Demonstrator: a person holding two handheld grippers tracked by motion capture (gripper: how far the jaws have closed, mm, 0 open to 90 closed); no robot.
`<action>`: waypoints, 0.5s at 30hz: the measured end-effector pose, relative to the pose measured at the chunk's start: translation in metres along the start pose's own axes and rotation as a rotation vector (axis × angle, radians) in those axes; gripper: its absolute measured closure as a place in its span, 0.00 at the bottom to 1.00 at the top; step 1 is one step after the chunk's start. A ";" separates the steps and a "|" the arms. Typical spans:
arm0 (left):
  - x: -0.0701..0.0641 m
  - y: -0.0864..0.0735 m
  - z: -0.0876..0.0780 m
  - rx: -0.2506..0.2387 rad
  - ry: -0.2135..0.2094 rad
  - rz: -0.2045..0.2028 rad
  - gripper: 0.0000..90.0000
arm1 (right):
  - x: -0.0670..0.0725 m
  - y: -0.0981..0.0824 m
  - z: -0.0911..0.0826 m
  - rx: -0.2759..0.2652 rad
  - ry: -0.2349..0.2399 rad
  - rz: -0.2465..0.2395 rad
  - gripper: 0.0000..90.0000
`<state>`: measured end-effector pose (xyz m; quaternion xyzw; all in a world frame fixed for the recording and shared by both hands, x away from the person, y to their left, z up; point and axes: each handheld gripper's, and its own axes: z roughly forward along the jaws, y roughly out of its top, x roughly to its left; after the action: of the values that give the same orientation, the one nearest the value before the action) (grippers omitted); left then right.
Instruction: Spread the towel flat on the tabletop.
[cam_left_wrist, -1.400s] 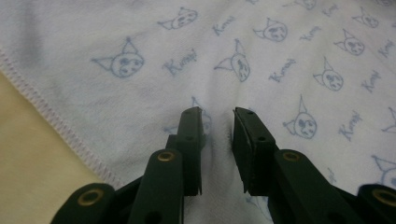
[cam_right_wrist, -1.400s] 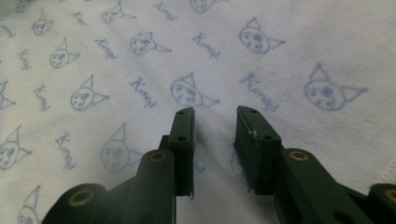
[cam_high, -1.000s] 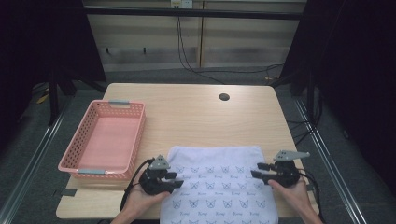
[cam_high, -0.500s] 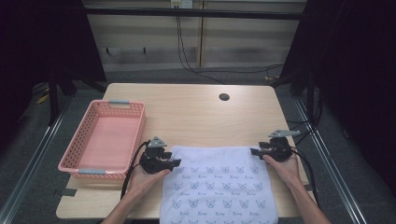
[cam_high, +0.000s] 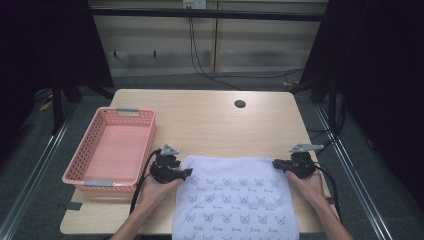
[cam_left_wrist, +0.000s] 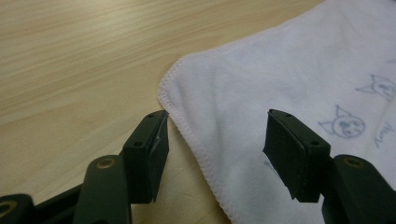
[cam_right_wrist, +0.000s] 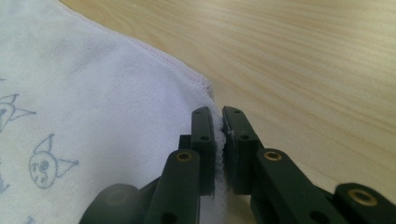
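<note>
Basket (cam_high: 111, 149) left of towel (cam_high: 235, 200) — table (cam_high: 210, 117) beyond bare; nothing blocking

ahead of my jaws the wooden table (cam_high: 210, 125) runs bare to the far edge — easy passage. on my left side the pink basket (cam_high: 112, 147) stands just beside my left gripper (cam_high: 186, 172) — its wall blocks any sweep that way.

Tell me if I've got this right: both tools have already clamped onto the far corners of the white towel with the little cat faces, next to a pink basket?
Not quite. The right tool is clamped on its corner of the towel, as the right gripper view shows. The left tool is open, its jaws having just been opening, with the towel's edge between them unpinched, as the left gripper view shows. The pink basket is beside the towel.
</note>
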<state>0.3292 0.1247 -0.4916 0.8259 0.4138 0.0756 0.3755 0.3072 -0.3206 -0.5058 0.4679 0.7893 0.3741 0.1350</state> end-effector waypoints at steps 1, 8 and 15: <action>0.000 0.000 0.000 0.000 0.000 0.000 0.44 | 0.000 0.000 0.000 0.000 0.001 0.000 0.93; 0.006 0.007 0.017 0.002 0.058 0.056 0.41 | 0.000 0.000 0.000 0.002 0.006 -0.002 0.93; -0.002 0.009 0.021 -0.002 -0.017 0.095 0.54 | 0.000 0.000 0.000 0.000 0.015 0.000 0.93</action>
<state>0.3424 0.1083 -0.5001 0.8449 0.3706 0.0866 0.3758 0.3072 -0.3209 -0.5060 0.4651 0.7901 0.3778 0.1290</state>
